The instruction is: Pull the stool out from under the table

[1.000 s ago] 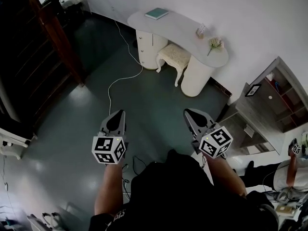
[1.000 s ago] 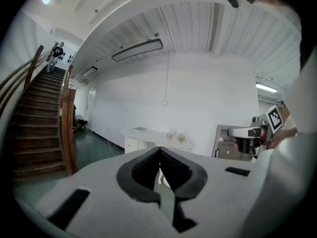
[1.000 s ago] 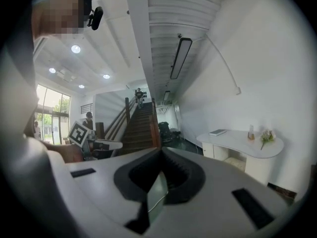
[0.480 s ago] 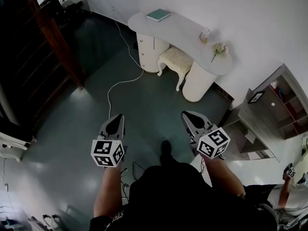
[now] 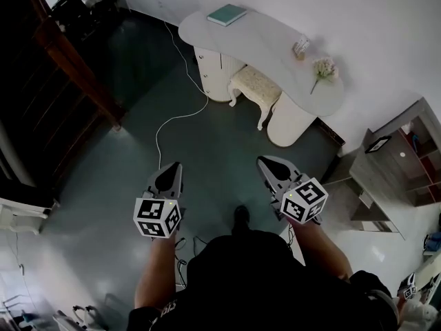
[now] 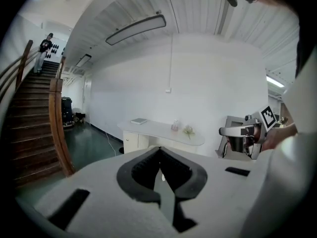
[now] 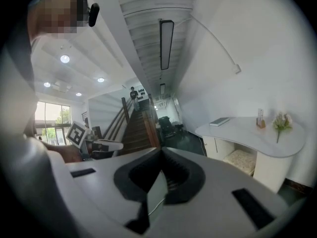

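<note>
Holds left tongs (image 5: 172,166) and right tongs (image 5: 265,165) closed, empty, well apart from stool (image 5: 256,85) under bench (image 5: 275,40). Could trip on floor cable (image 5: 165,125); could fumble stool unless opened first.

We see a teal book (image 5: 227,14) lying flat and, well apart from it, a sprig of pale flowers (image 5: 323,69), with a small holder (image 5: 300,45) between them, all close to the white wall (image 5: 358,12). A white cable (image 5: 180,116) snakes across the dark green floor (image 5: 103,205). A wooden banister (image 6: 55,123) edges a staircase on the left, and a person (image 6: 45,48) stands high on the steps. On the right stands a grey shelf unit (image 5: 400,150), with a small framed picture (image 5: 378,144) on it
</note>
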